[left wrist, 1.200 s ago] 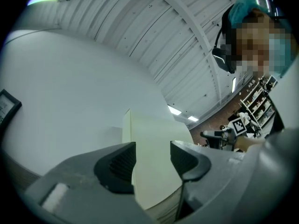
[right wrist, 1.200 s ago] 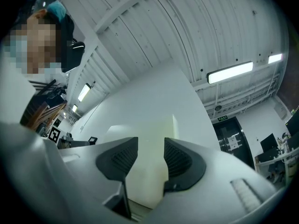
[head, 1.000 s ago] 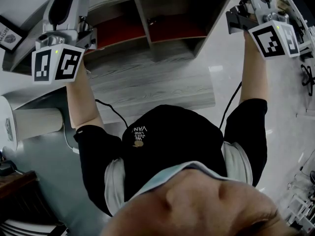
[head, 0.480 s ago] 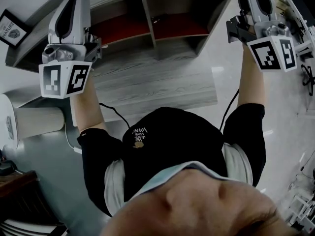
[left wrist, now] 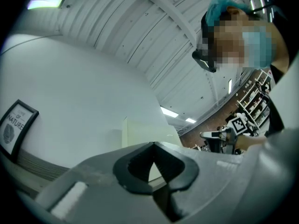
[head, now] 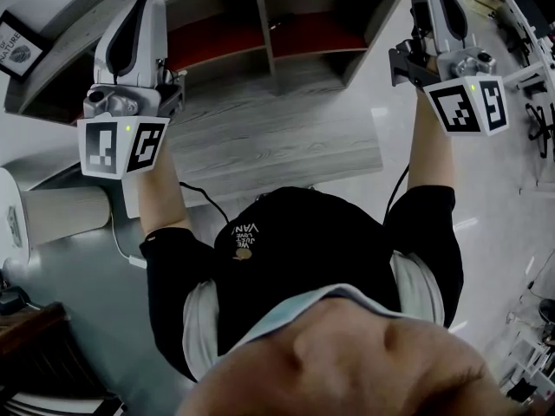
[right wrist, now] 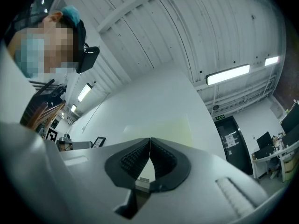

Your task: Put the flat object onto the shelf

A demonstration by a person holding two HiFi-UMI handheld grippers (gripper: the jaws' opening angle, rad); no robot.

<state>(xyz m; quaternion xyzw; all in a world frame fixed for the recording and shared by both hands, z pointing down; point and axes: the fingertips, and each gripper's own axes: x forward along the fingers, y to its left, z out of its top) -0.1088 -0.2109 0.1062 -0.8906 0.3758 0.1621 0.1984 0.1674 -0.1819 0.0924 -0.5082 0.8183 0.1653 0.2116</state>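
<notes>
- Left gripper point(left wrist: 153, 144): jaws just closed together, nothing between them.
- Right gripper point(right wrist: 150, 140): the same, closed and empty.
- Pale flat object point(left wrist: 140, 132) stands upright against the far white wall point(left wrist: 84, 92), apart from both grippers.

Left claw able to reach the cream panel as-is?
Probably yes: nothing stands between the left claw and the cream panel, but its jaws have just been closing and are shut, empty, so reopen first.

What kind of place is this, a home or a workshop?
Probably a warehouse-like workshop or lab: ribbed metal ceiling with strip lights, stocked racks at one side, desks with monitors by a dark door.
</notes>
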